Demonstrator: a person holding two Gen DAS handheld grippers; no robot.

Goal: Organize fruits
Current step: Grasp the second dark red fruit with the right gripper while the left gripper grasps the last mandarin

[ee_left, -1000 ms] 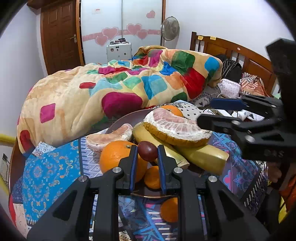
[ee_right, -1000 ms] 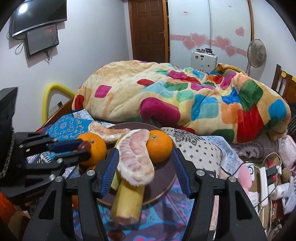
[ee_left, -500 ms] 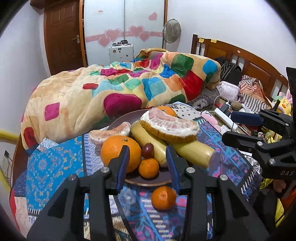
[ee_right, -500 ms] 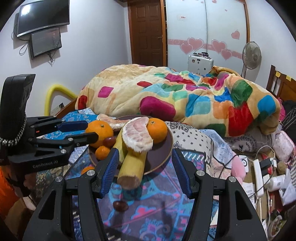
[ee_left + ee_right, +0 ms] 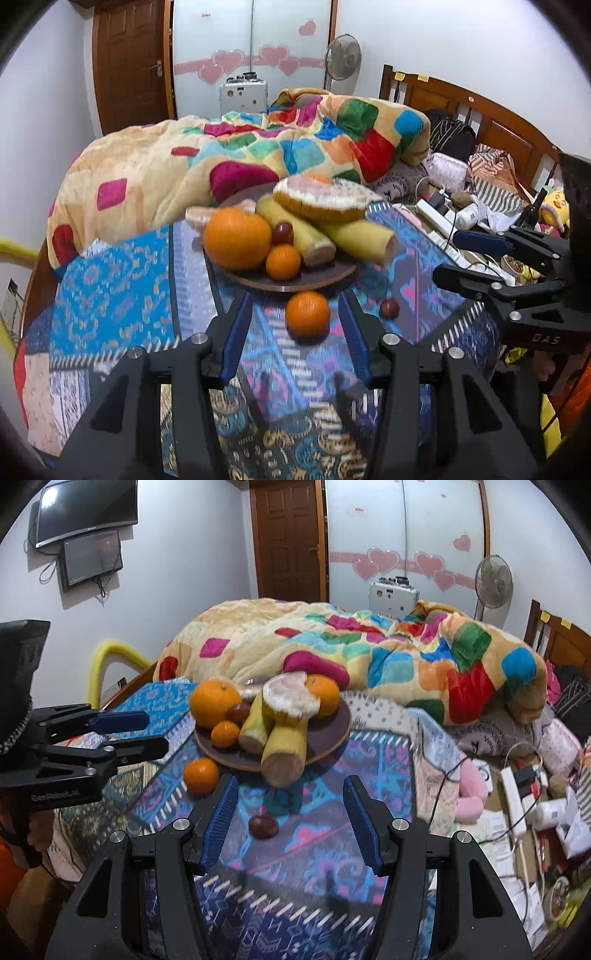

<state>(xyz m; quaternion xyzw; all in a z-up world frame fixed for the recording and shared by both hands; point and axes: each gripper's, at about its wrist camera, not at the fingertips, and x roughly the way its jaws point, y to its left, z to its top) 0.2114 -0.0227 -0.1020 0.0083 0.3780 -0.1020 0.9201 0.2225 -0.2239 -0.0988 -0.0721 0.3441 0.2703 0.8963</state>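
Near the plate [image 5: 295,282] you held both grippers spread, empty — left gripper [image 5: 295,332] framed a loose tangerine [image 5: 307,313], right gripper [image 5: 290,814] a dark plum [image 5: 263,826].

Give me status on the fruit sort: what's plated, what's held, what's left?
Plated: large orange, small orange, dark fruit and cut pieces sit on the brown plate. Held: nothing; left hand-held gripper and right hand-held gripper are both open. Left: loose mandarin and loose dark fruit on the cloth.
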